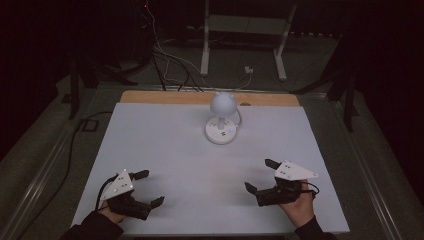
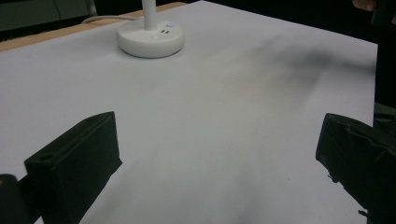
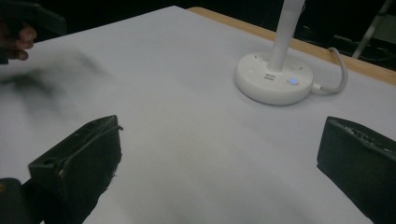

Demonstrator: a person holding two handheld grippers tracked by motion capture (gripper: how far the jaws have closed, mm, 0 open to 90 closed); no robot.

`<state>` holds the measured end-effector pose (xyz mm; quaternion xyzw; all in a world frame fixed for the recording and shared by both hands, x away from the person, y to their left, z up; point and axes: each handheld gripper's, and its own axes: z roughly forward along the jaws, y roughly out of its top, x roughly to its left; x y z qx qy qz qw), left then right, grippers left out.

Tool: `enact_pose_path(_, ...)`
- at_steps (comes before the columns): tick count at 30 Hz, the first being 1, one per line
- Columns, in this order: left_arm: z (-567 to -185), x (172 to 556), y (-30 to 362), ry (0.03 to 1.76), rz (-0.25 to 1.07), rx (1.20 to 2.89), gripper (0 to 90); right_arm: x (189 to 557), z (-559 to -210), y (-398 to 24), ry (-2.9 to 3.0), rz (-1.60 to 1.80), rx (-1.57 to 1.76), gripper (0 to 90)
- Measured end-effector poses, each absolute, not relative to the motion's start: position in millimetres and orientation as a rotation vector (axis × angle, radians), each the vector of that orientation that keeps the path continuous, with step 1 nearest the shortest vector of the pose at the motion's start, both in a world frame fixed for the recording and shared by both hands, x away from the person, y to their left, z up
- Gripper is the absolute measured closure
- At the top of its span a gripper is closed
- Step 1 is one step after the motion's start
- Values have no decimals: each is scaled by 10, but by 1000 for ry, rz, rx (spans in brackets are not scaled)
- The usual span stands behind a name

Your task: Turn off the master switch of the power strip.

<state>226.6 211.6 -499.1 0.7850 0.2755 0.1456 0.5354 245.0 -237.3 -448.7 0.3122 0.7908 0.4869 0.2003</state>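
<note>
Grippers are resting at the near table edge, jaws spread apart and holding nothing: left gripper, right gripper. Lamp is standing upright, far-centre on the table, forward of both; the right gripper is sitting slightly nearer.

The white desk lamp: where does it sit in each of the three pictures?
High view: the desk lamp stands upper centre, at the table's far side.
Left gripper view: its round base sits top left.
Right gripper view: the base sits upper right.
Shared landmark: the blue light on the base.
</note>
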Motion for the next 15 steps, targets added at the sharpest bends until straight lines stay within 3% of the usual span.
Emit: enact_pose_path(15, -4990, 2264, 2109, 650, 338, 1873, 3, 2665, -4331, -2287, 2185, 1355, 851, 0)
